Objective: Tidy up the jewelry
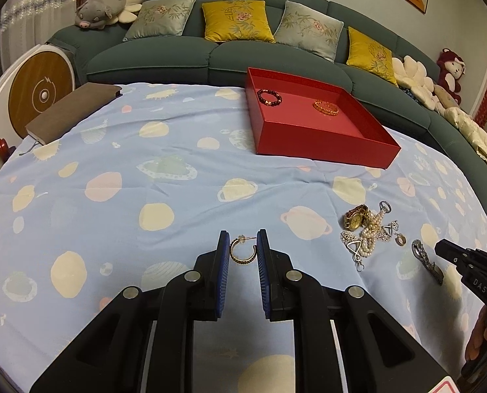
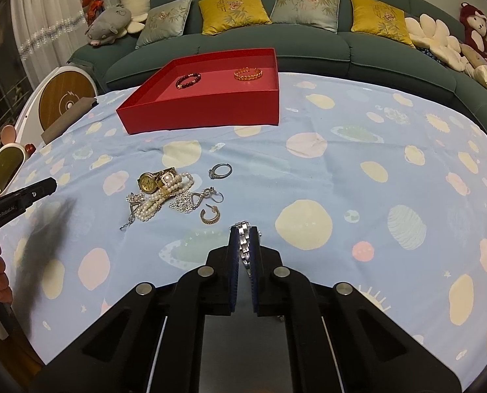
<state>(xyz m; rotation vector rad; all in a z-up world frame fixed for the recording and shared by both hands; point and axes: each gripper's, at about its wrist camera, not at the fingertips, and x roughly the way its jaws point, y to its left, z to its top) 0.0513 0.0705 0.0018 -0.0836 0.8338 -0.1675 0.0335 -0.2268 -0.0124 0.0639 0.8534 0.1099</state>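
Note:
My left gripper (image 1: 242, 248) is shut on a gold hoop earring (image 1: 242, 251), held between its blue pads above the cloth. My right gripper (image 2: 244, 239) is shut on a silver link bracelet (image 2: 244, 245); it also shows in the left wrist view (image 1: 427, 257). A pile of jewelry lies on the cloth: a gold watch (image 2: 151, 180), pearl strands (image 2: 165, 196), silver pieces (image 2: 191, 201), a silver ring (image 2: 220, 171) and a second gold hoop (image 2: 209, 216). The red tray (image 1: 319, 140) holds a dark bead bracelet (image 1: 269, 97) and an orange bracelet (image 1: 326, 107).
The table has a light blue planet-print cloth (image 1: 145, 180). A brown notebook (image 1: 69, 111) lies at its far left corner. A green sofa (image 1: 178, 55) with cushions and plush toys runs behind the table. A round white device (image 1: 37, 88) stands at the left.

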